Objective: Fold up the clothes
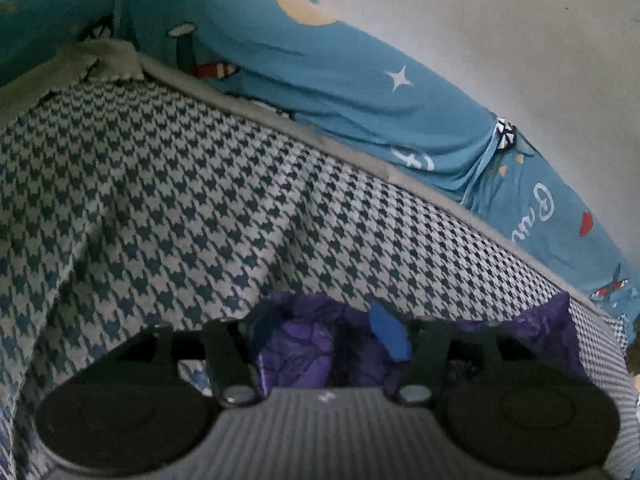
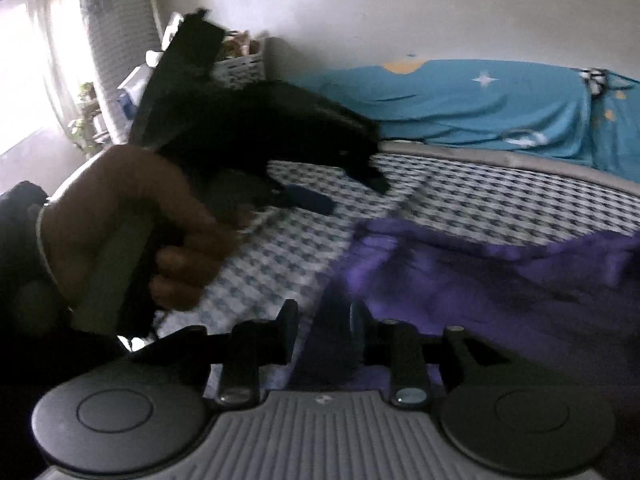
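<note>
A purple garment (image 2: 480, 280) lies crumpled on a blue-and-white houndstooth bedspread (image 2: 500, 200). My right gripper (image 2: 324, 332) is at the garment's left edge, shut on a dark fold of it that rises between the two fingers. A hand (image 2: 132, 216) holds the left gripper above the bedspread, its blue-taped finger (image 2: 310, 198) just left of the garment. In the left wrist view, my left gripper (image 1: 324, 340) stands open with its fingers wide apart. Bunched purple garment (image 1: 296, 344) shows in the gap, over the houndstooth bedspread (image 1: 200, 180).
Blue printed bedding (image 1: 340, 80) with stars and planes is heaped along the far side against a pale wall (image 1: 500, 20). The bedspread has a grey border (image 1: 280, 120). To the left are a bright window (image 2: 24, 80), plants (image 2: 84, 120) and a white basket (image 2: 240, 66).
</note>
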A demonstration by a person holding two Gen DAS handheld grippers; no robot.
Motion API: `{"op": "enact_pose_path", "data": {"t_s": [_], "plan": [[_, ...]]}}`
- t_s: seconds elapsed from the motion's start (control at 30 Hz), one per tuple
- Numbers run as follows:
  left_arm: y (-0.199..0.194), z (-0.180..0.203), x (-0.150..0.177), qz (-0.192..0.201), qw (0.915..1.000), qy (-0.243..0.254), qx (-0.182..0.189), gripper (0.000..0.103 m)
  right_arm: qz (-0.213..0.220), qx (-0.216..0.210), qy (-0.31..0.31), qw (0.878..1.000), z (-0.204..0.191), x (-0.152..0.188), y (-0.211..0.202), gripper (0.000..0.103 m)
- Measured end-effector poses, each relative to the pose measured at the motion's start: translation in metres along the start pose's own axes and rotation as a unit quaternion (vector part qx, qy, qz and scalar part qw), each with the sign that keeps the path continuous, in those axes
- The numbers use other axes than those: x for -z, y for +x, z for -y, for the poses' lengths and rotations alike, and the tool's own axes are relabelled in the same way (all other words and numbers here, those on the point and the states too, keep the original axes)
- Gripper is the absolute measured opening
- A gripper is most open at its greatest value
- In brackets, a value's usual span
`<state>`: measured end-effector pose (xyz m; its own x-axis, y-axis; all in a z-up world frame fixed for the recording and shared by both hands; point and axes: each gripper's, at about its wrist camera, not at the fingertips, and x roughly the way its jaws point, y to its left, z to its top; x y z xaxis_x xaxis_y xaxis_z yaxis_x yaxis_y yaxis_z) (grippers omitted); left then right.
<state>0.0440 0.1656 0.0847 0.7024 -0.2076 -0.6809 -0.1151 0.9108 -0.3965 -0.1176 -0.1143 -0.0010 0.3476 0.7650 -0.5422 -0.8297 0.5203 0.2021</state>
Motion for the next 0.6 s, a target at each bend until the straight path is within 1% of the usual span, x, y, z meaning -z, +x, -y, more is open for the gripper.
{"op": "enact_pose_path", "data": {"t_s": [0.1,0.17,0.33,0.43,0.57,0.6], "plan": [[0.004,0.016,0.005,-0.006,0.9998,0.019,0.008,0.065,0.000,0.023,0.003,1.000,0.020,0.005,-0.016,0.029],[0.007,0.027,0.011,-0.016,0.9992,0.035,0.014,0.072,0.000,0.040,0.005,0.999,0.036,0.005,-0.022,0.029],[0.019,0.051,0.028,-0.041,0.9964,0.071,0.023,0.080,0.000,0.072,0.018,0.997,0.072,0.000,-0.027,0.029],[0.026,0.063,0.037,-0.054,0.9944,0.088,0.023,0.081,0.001,0.090,0.027,0.996,0.093,-0.003,-0.030,0.029],[0.033,0.073,0.045,-0.066,0.9927,0.098,0.023,0.088,0.003,0.107,0.040,0.993,0.118,-0.009,-0.025,0.029],[0.035,0.075,0.047,-0.068,0.9924,0.100,0.023,0.088,0.003,0.110,0.044,0.993,0.123,-0.010,-0.023,0.029]]}}
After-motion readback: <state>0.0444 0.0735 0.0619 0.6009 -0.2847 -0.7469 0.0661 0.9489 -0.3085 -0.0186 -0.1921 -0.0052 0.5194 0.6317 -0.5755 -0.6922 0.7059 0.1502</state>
